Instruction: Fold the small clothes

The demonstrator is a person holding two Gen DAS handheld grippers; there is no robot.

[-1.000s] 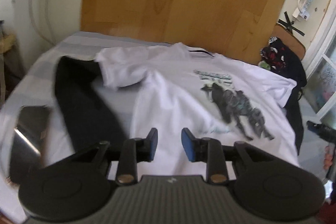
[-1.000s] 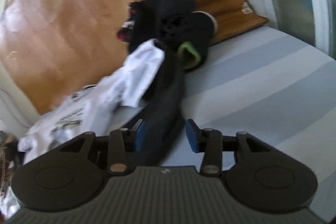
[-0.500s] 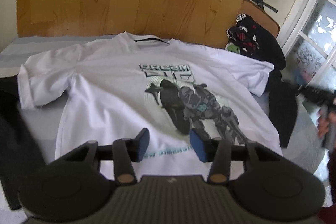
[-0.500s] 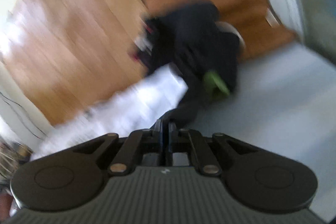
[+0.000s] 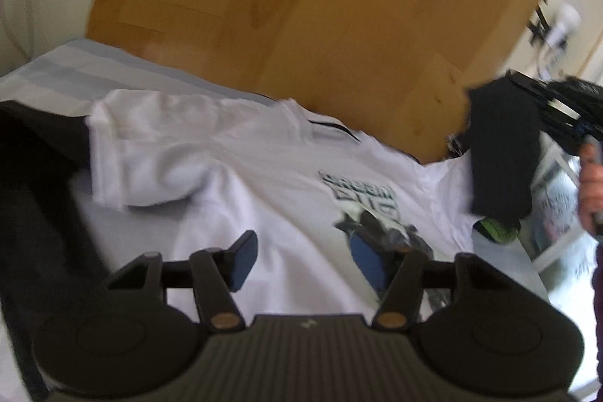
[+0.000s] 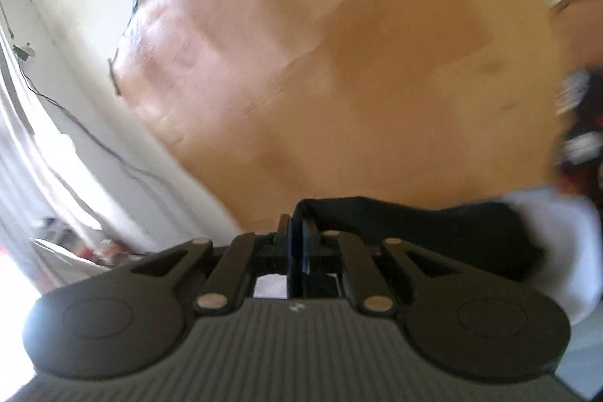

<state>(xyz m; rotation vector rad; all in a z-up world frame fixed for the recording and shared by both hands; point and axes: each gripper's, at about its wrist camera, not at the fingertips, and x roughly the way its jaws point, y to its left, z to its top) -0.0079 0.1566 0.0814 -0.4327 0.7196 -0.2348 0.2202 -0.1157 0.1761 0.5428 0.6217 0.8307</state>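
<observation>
Far left of the left wrist view: black garment draped dark down the bed's edge, partly under the white sleeve

Next over, striped bedsheet and wooden headboard behind, both blurred

Centre now: white T-shirt spread printed face up, collar toward the headboard, hem toward the camera, so long axis running straight away from the left gripper. Near sleeve bunched and rumpled on the left, not yet flat

Left gripper hanging low over the hem area, blue pads apart, jaws just been opening, nothing between them but bare shirt beneath. Clearly the nearer tool to the shirt

Over to the right edge: right gripper up in the air, held by the person's hand, a black cloth dangling from it above the shirt's far sleeve

Right wrist view agreeing: right gripper pinched tight on that black cloth, jaws having just eased a touch, fabric trailing off rightward over something white, headboard filling the rest, all smeared

Judging the step: clearing the black piece off, then shirt to be folded; hem or the rumpled left sleeve lying closest for the left side
</observation>
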